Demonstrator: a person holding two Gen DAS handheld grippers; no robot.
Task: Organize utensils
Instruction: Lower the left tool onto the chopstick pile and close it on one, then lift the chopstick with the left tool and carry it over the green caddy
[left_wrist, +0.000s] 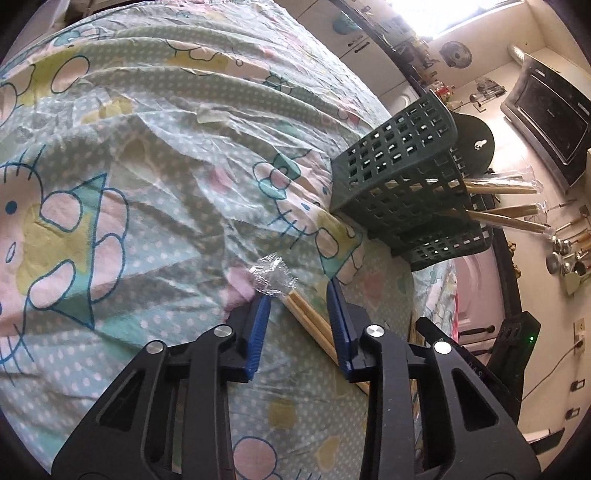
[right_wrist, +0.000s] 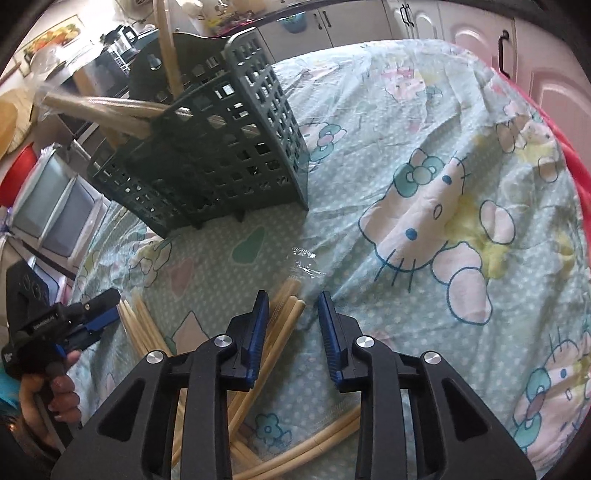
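Below, wrapped chopsticks (left_wrist: 310, 314) between spread left tongs (left_wrist: 301, 295), right tongs (right_wrist: 291, 306) spread over more

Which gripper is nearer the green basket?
Left, marginally. The left gripper sits just short of the green basket; the right gripper hangs farther back, over wrapped chopsticks.

Both grippers (left_wrist: 299, 291) (right_wrist: 291, 306): black frames, silver screws, blue ribbed fingers (right_wrist: 256, 325); bare hand (right_wrist: 48, 402).
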